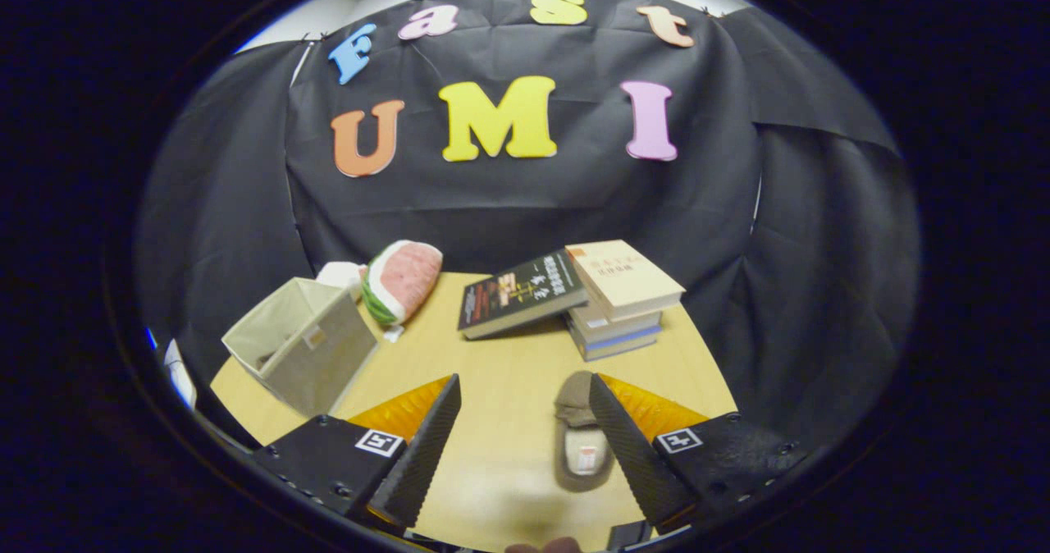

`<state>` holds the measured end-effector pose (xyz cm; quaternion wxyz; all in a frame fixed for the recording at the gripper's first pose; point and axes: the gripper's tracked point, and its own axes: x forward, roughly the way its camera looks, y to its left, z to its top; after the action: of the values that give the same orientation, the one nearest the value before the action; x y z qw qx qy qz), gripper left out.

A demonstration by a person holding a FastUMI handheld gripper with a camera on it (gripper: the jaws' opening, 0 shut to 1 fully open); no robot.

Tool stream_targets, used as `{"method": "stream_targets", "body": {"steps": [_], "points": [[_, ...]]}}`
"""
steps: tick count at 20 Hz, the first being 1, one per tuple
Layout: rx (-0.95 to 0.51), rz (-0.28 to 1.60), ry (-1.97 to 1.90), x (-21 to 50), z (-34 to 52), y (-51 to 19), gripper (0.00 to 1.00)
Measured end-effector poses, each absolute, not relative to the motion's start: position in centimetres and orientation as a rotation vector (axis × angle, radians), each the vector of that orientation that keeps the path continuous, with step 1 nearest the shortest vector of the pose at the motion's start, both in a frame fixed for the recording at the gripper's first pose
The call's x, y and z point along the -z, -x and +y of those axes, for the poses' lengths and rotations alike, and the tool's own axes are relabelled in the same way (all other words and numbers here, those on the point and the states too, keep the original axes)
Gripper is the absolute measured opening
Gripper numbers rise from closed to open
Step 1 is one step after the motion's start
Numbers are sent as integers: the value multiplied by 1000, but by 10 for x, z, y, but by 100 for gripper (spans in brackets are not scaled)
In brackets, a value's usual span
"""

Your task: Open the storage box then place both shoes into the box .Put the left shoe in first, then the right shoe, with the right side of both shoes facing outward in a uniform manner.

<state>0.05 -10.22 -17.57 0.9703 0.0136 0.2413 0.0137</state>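
Observation:
My gripper (525, 397) hangs above the wooden table (509, 364), open, with a wide gap between its black ribbed fingers (426, 446). A grey-brown shoe (581, 438) lies on the table between the fingers, close against the inner side of the right one, toe pointing away and its light insole showing. Neither finger presses on it. A beige fabric storage box (299, 344) stands tilted at the table's left edge, beyond the left finger, its open top showing an empty inside. I can make out just this one shoe.
A stack of books (619, 307) sits ahead of the right finger, with a dark book (518, 293) leaning on it. A watermelon-slice plush (402, 278) and a white object (340, 274) lie behind the box. Black cloth walls surround the table.

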Motion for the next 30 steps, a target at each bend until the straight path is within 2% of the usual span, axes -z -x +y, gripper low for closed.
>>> {"method": "stream_targets", "body": {"steps": [5, 10, 12, 13, 18, 20, 21, 22, 30], "points": [[2, 665, -39, 260, -157, -20, 96], [19, 794, -78, 321, -170, -41, 96], [22, 832, -93, 334, -171, -47, 88], [16, 849, -98, 341, -170, -51, 76], [20, 905, -102, 358, -175, -57, 40], [38, 905, -130, 356, -178, -61, 14], [65, 904, -148, 356, -180, -57, 14], [70, 917, -167, 359, -180, -60, 1], [132, 919, -392, 320, -152, -41, 0]]}}
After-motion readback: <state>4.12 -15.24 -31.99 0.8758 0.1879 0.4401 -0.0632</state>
